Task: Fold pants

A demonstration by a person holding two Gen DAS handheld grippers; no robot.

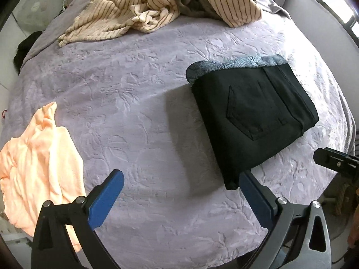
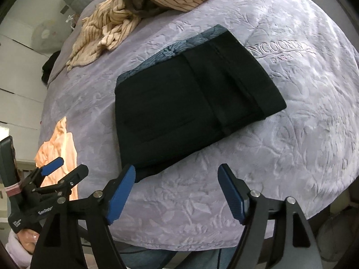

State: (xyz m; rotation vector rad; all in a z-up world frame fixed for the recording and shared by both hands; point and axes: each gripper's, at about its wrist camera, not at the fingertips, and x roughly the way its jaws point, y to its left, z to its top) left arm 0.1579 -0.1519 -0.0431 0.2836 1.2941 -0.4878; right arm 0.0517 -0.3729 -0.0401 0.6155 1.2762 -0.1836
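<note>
Your pants (image 2: 188, 98) lay folded into a black rectangle on the lilac bedspread (image 2: 291, 134), atop a blue patterned garment (image 1: 235, 63). Your left gripper (image 1: 181, 190) gaped wide over bare spread beside them. Your right gripper (image 2: 177, 181) stood released near their corner, nothing between its pads.

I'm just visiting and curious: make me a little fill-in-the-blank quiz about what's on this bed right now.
1. The black pants lie ____ into a compact rectangle on the lilac bedspread.
2. Under the pants peeks a folded garment with a ____ pattern.
3. Both the left gripper and the right gripper hold ____.
4. The crumpled cloth near the bed's edge is ____ in colour.

Missing words: folded; leaf; nothing; peach
</note>
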